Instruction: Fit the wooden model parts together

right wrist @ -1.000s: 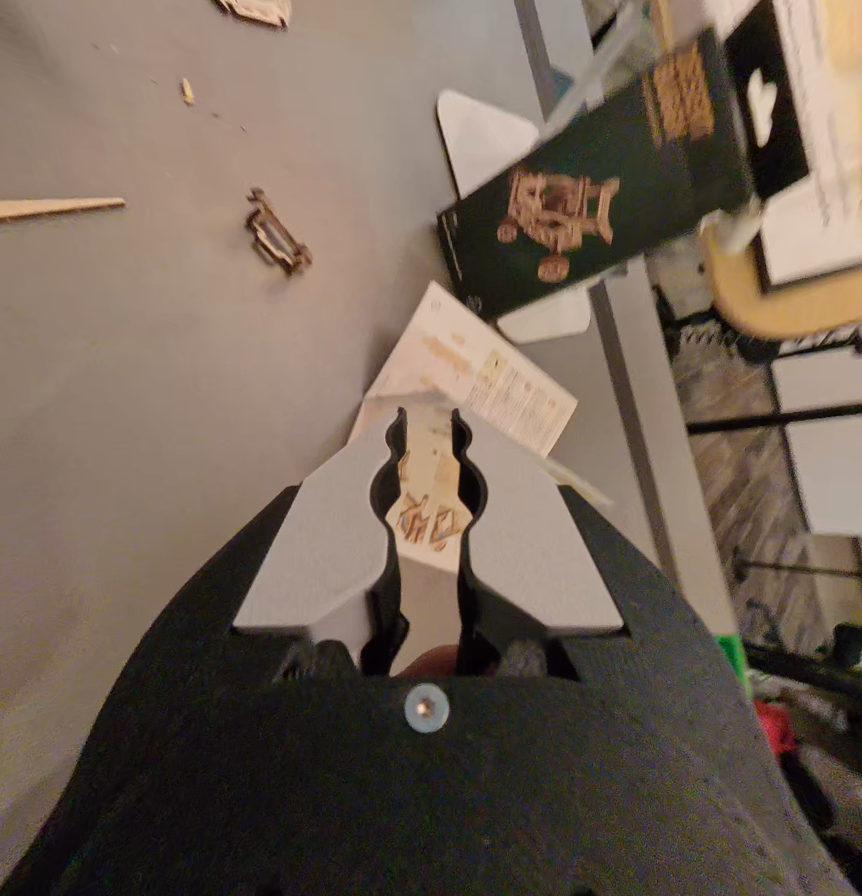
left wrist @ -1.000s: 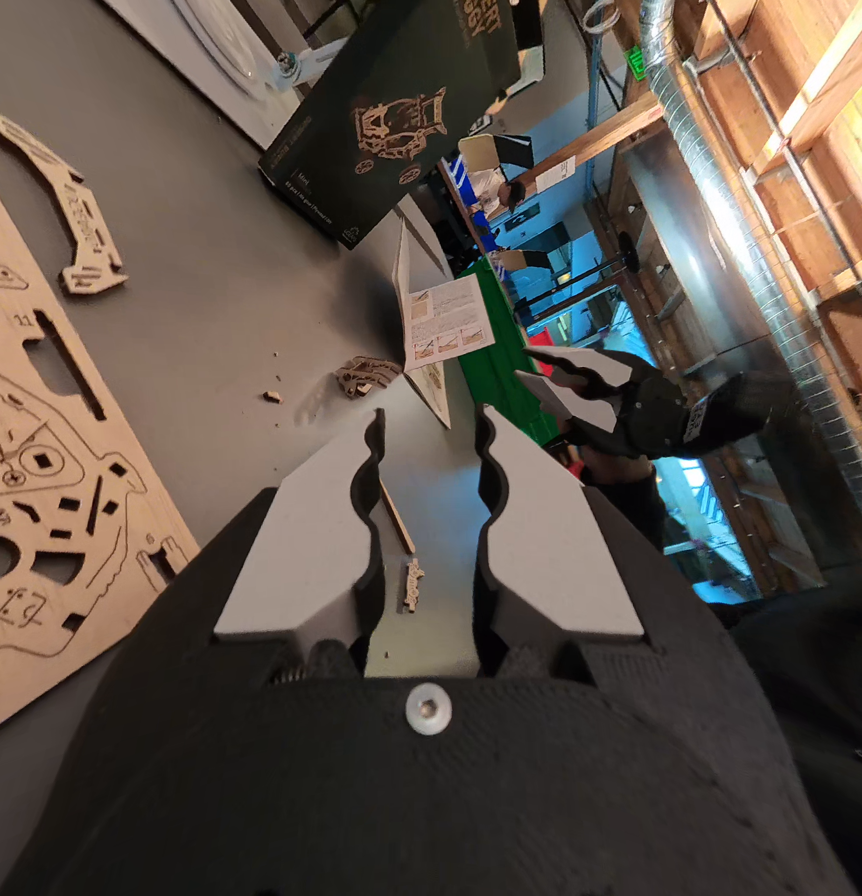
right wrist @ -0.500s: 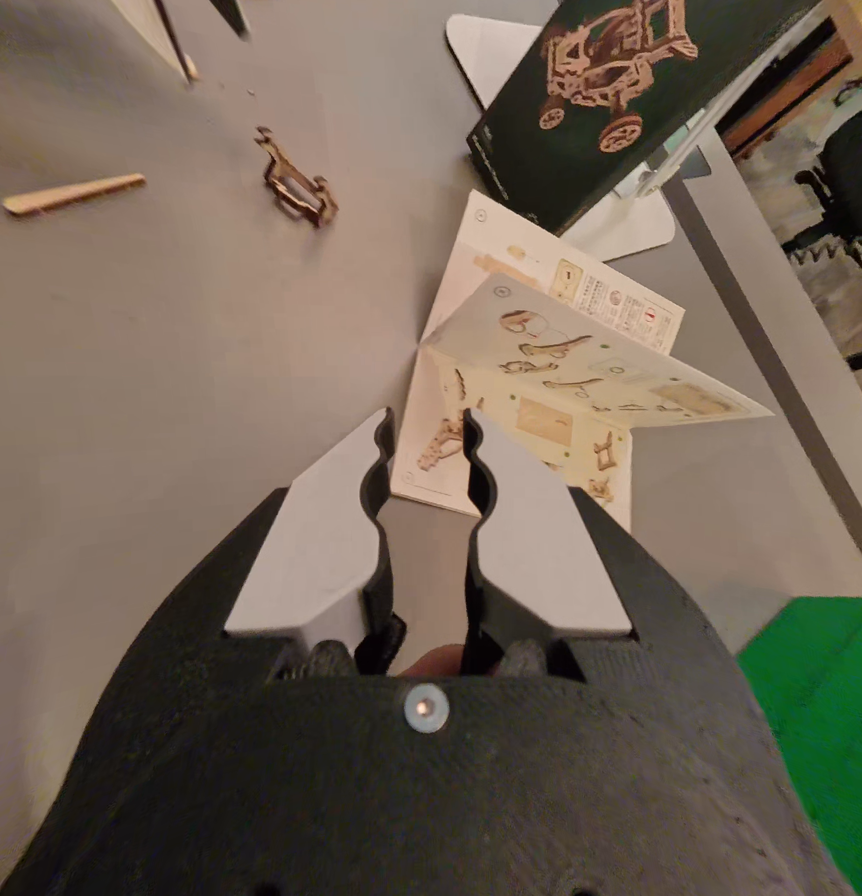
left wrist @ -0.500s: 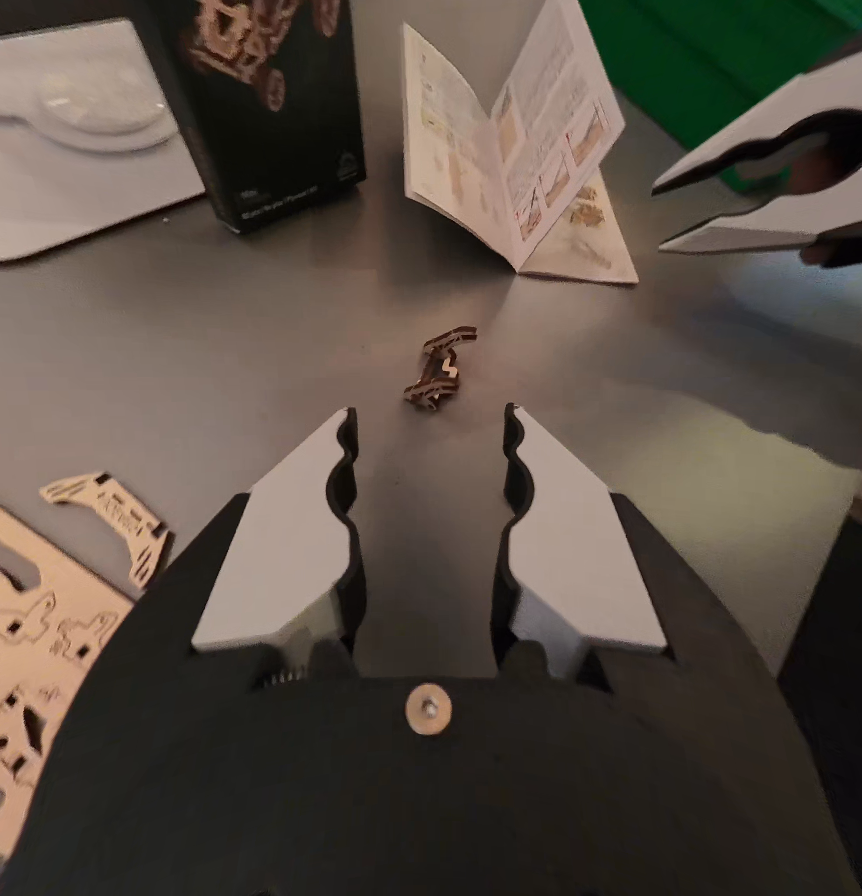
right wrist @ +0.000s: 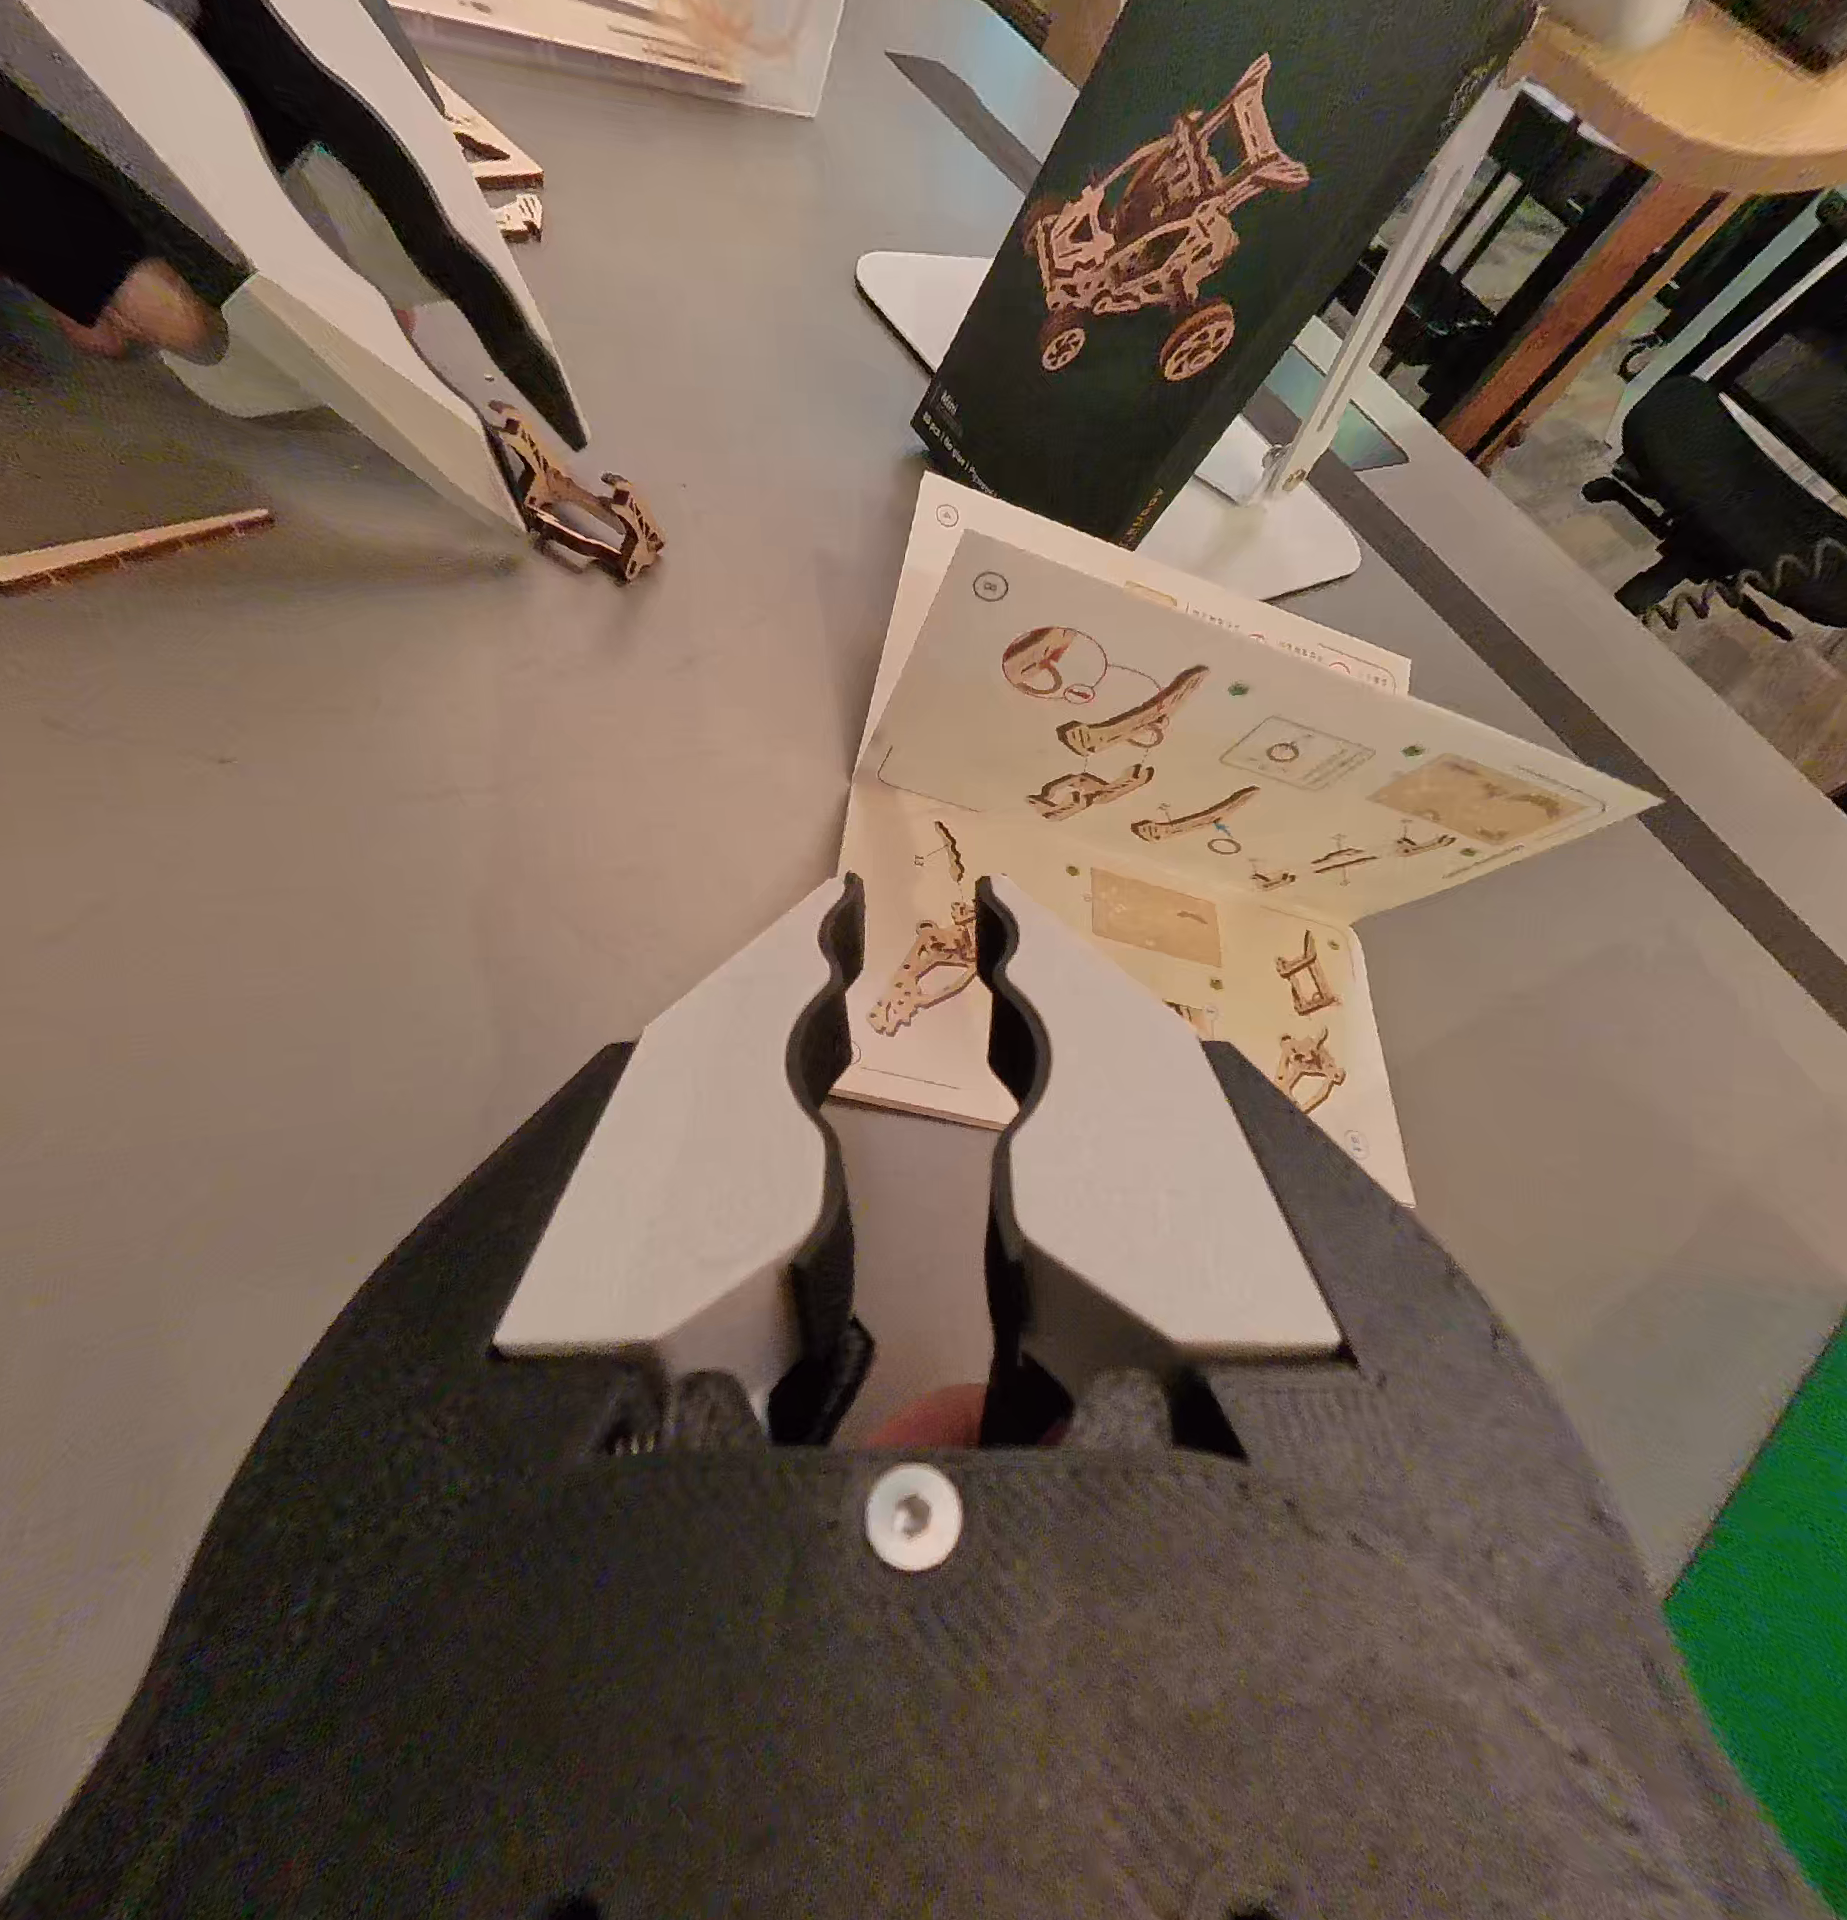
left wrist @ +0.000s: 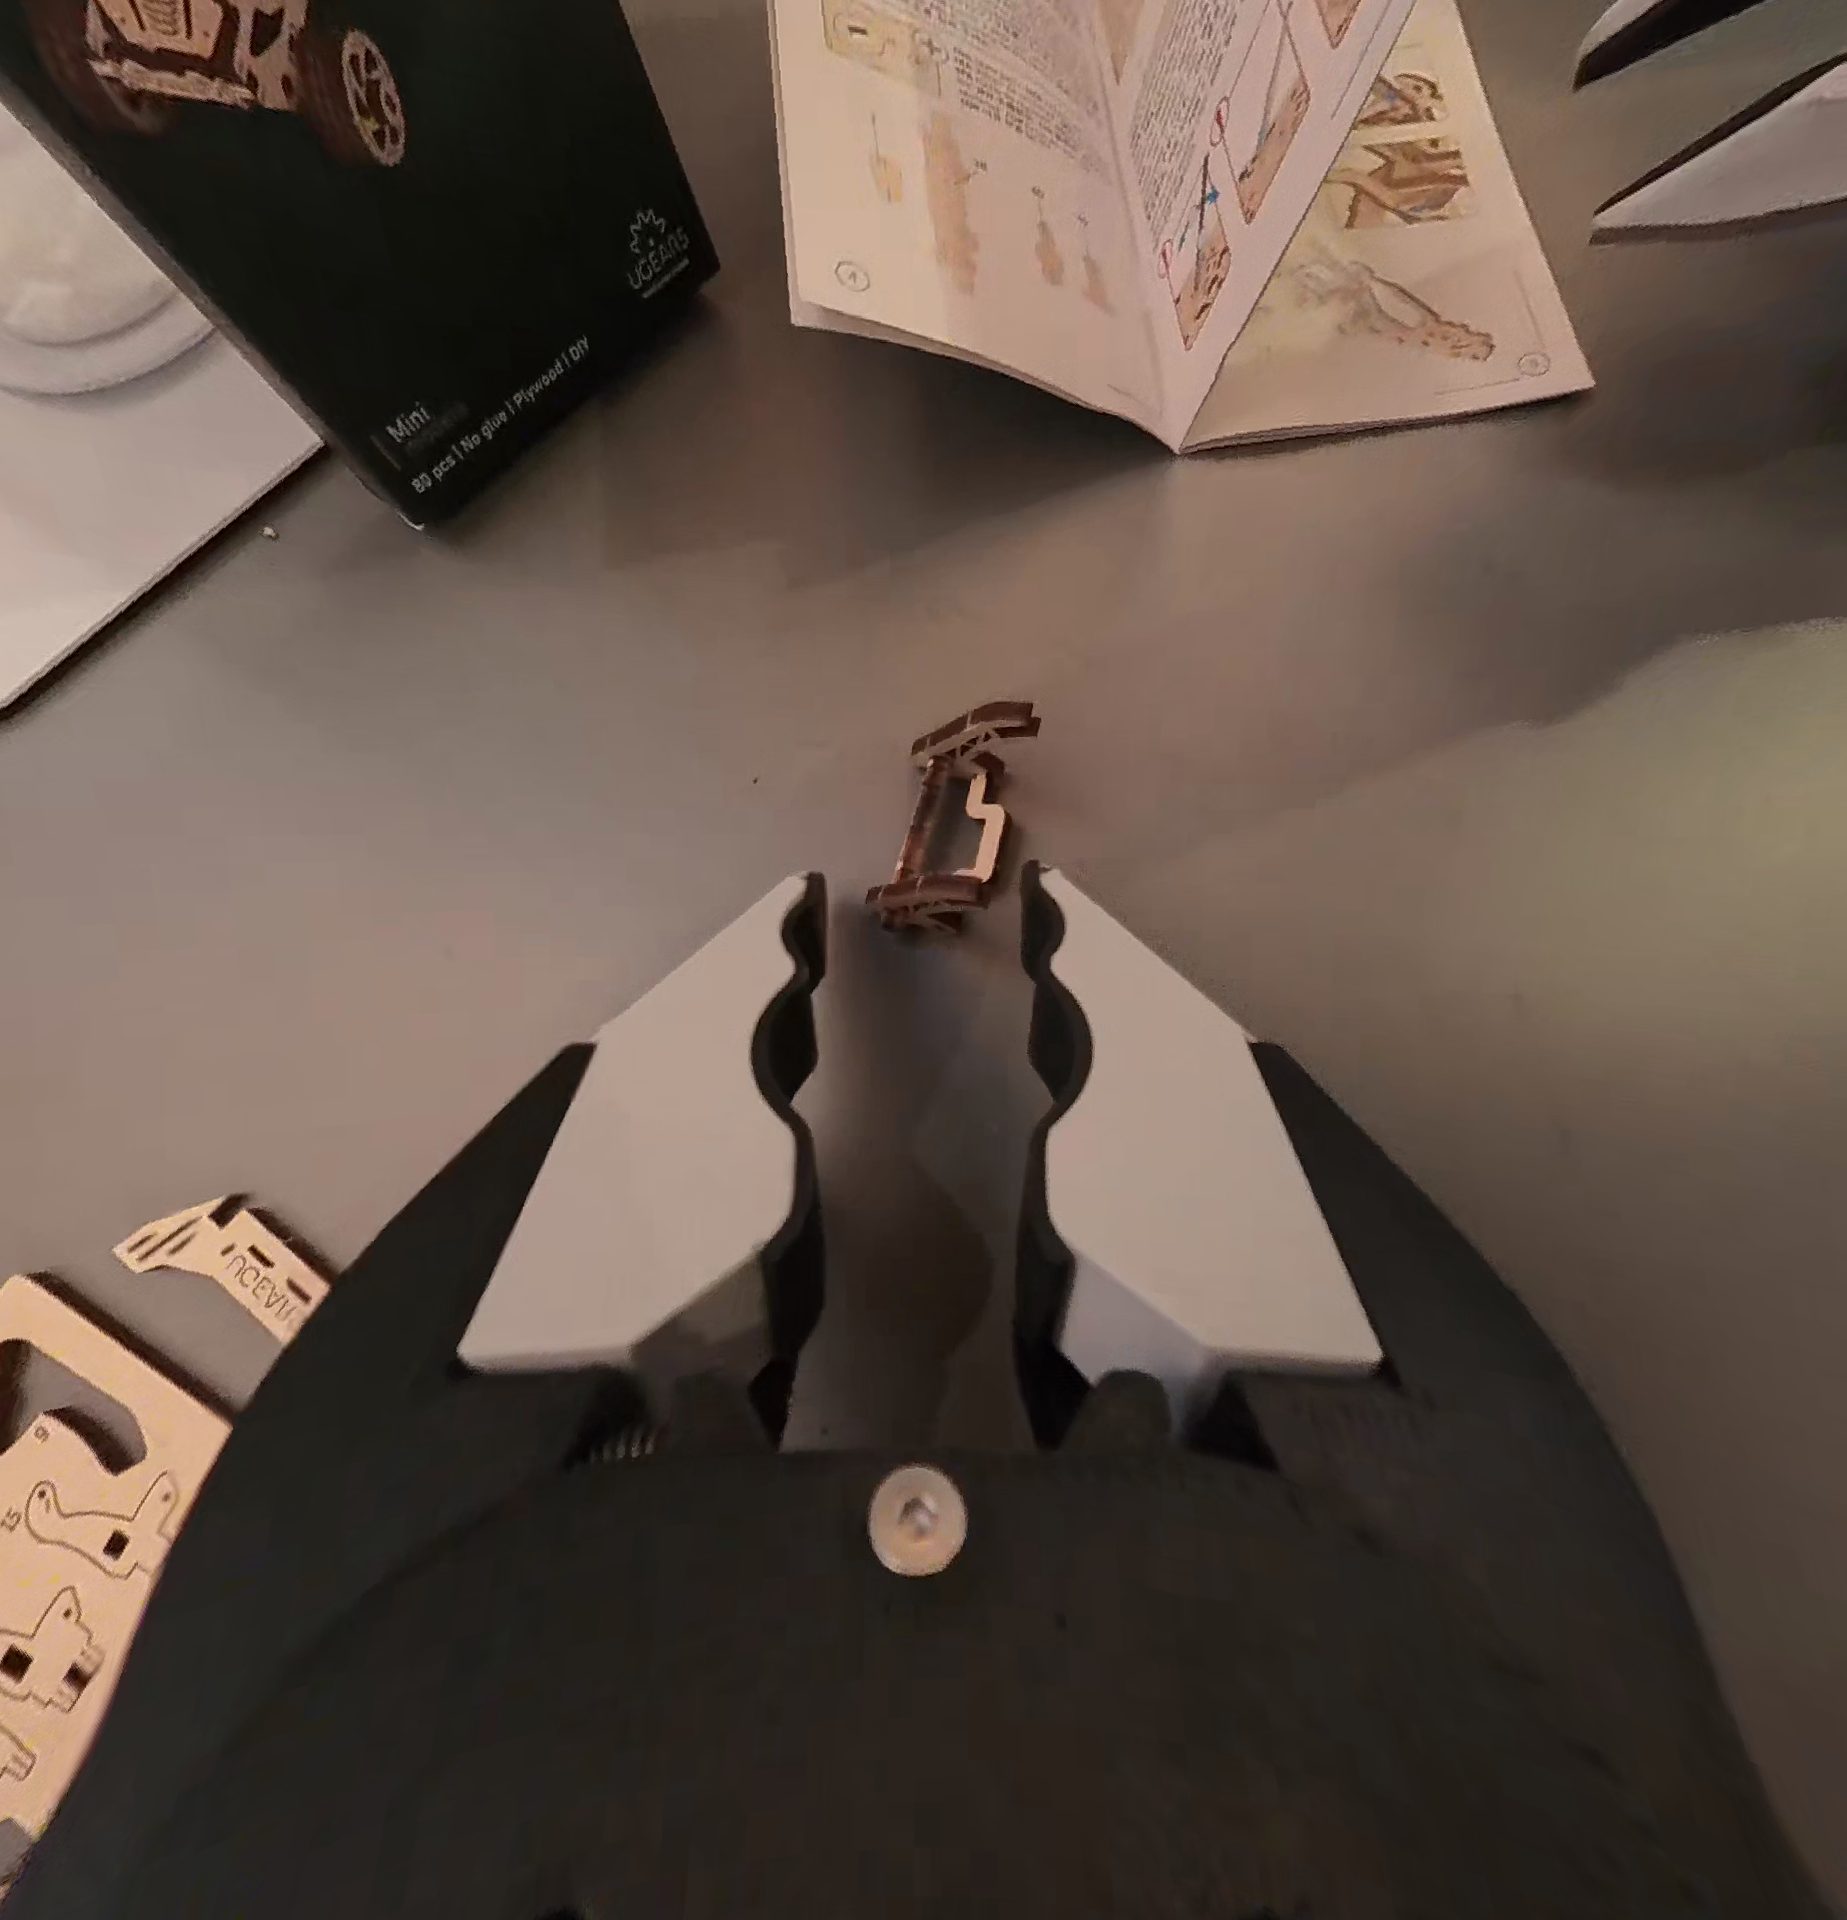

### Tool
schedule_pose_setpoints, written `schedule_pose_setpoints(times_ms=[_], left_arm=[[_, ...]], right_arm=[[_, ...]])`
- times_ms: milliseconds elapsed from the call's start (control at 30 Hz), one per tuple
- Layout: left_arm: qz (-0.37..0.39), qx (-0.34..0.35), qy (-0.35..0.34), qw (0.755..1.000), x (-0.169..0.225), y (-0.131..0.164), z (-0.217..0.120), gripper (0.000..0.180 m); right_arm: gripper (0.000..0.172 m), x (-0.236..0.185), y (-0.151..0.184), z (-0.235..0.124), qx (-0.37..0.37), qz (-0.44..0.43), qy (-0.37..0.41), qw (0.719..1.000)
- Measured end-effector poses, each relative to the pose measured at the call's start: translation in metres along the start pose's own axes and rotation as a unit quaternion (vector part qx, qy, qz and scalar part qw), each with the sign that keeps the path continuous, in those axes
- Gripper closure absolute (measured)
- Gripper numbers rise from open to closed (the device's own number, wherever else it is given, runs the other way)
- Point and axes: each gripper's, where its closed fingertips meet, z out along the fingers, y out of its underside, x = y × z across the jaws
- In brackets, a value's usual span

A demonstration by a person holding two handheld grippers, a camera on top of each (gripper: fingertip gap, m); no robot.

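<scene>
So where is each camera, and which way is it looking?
Left wrist view: rides on the left hand-held gripper, looking down at the small wooden assembly between its open fingertips.
Right wrist view: rides on the right hand-held gripper, looking down at the booklet; nothing between its fingers.
Both show the assembly, booklet, black box and grey table.

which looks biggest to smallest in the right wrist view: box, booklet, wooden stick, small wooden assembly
1. booklet
2. box, though it stands farther off, so the top two are unsure
3. wooden stick
4. small wooden assembly, though partly hidden
</scene>
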Motion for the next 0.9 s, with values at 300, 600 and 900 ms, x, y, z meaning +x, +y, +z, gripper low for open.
schedule_pose_setpoints(times_ms=[300, 600, 900], left_arm=[[0.044, -0.010, 0.015, 0.999, 0.005, 0.001, 0.004, 0.158], [0.047, -0.018, 0.029, 0.998, 0.006, 0.005, 0.001, 0.143], [0.039, -0.008, 0.025, 0.999, 0.006, 0.003, -0.007, 0.141]], right_arm=[[0.153, 0.001, 0.002, 0.000, 0.009, 0.005, -0.005, 1.000], [0.152, 0.001, 0.002, 0.000, 0.011, 0.004, -0.004, 1.000], [0.152, 0.004, 0.004, -0.002, 0.010, 0.010, 0.002, 1.000]])
